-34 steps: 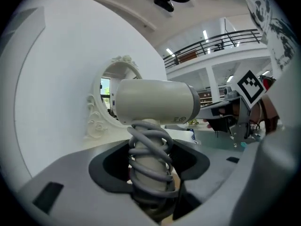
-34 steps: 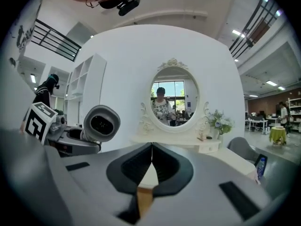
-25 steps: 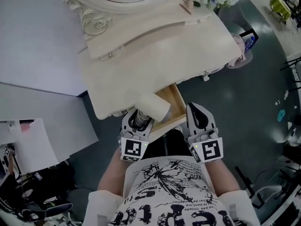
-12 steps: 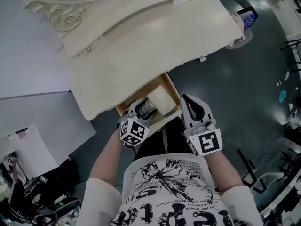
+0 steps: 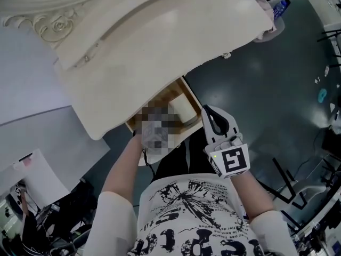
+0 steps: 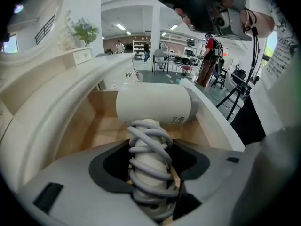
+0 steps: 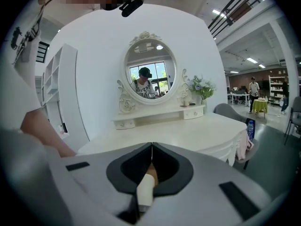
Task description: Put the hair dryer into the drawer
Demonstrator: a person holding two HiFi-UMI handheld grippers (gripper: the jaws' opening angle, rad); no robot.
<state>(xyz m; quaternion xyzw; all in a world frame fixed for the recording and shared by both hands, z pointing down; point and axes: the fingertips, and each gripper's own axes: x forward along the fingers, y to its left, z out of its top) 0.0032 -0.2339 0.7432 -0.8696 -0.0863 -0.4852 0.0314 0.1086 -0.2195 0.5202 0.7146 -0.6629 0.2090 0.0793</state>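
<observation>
The white hair dryer [image 6: 153, 105] hangs barrel-first inside the open wooden drawer [image 6: 101, 126] of the cream dressing table [image 5: 160, 41]. My left gripper [image 6: 149, 149] is shut on its handle, which is wound with grey cord [image 6: 149, 171]. In the head view a blurred patch covers that gripper, and only the dryer's barrel [image 5: 185, 110] shows in the drawer [image 5: 171, 96]. My right gripper [image 5: 206, 111] is shut and holds nothing, just off the drawer's right front corner. In the right gripper view its jaws [image 7: 151, 146] meet at the tips and point at the table top.
An oval mirror [image 7: 149, 74] and a flower vase [image 7: 200, 86] stand at the back of the table. A chair with cloth [image 5: 269, 20] and a bottle [image 7: 249, 128] sit at the table's right end. Dark floor [image 5: 266, 100] lies to the right, white panels [image 5: 32, 89] to the left.
My left gripper has come down and tilted forward, carrying the hair dryer from above the drawer's front edge into the drawer. My right gripper has sunk a little beside the drawer.
</observation>
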